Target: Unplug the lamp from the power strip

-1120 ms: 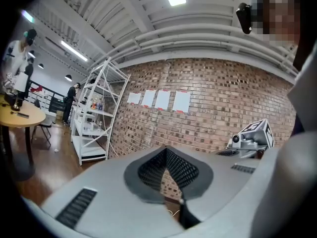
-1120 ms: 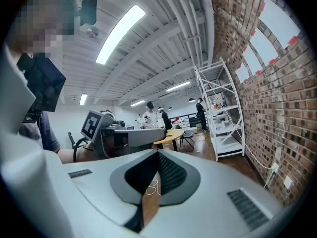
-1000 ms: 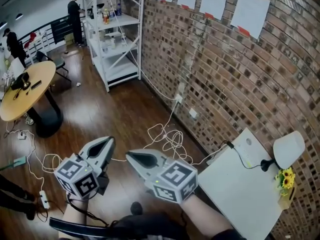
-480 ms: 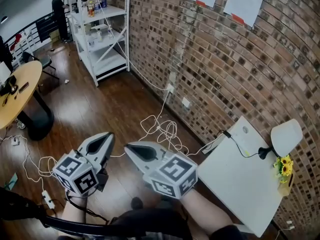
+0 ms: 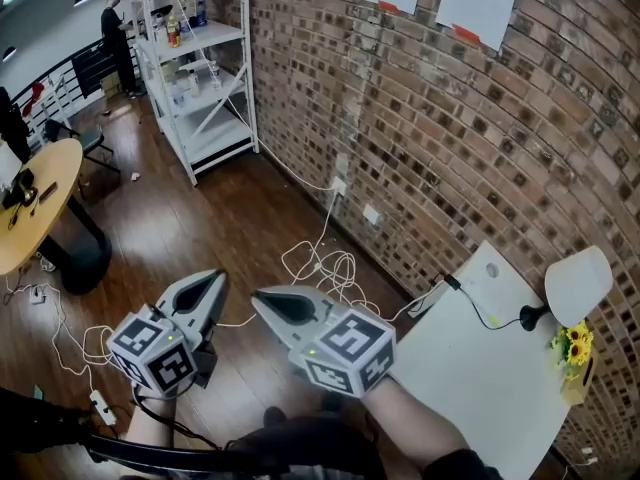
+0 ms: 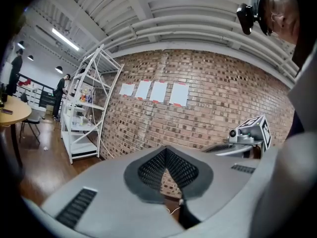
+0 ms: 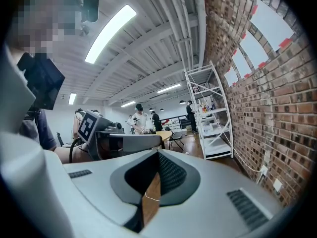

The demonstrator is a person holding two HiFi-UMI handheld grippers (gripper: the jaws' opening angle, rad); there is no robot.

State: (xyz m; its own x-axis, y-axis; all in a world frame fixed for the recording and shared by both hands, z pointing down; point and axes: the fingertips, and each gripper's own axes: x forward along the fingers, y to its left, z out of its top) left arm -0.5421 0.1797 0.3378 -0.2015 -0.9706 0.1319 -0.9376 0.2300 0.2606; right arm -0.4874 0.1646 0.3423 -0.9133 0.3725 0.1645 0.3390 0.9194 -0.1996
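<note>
The lamp [image 5: 578,285] has a white shade and a black base and stands on the far right corner of a white table [image 5: 480,378] against the brick wall. Its black cord [image 5: 488,320] runs across the table to a black plug [image 5: 452,282] at the table's left corner, where a white strip-like piece [image 5: 425,299] hangs; I cannot tell whether that is the power strip. My left gripper [image 5: 212,280] [image 6: 166,150] and right gripper [image 5: 260,300] [image 7: 157,155] are held side by side over the wooden floor, left of the table. Both are shut with nothing in them.
White cables [image 5: 325,266] lie tangled on the floor below a wall outlet [image 5: 340,185]. Yellow flowers [image 5: 575,346] stand next to the lamp. A white shelf unit [image 5: 200,58], a round wooden table [image 5: 40,208], a floor power strip [image 5: 100,403] and a person [image 5: 115,28] are to the left.
Both grippers have travelled forward together with the view, and the brick wall and the cable tangle now lie closer. Their jaws stayed shut.
</note>
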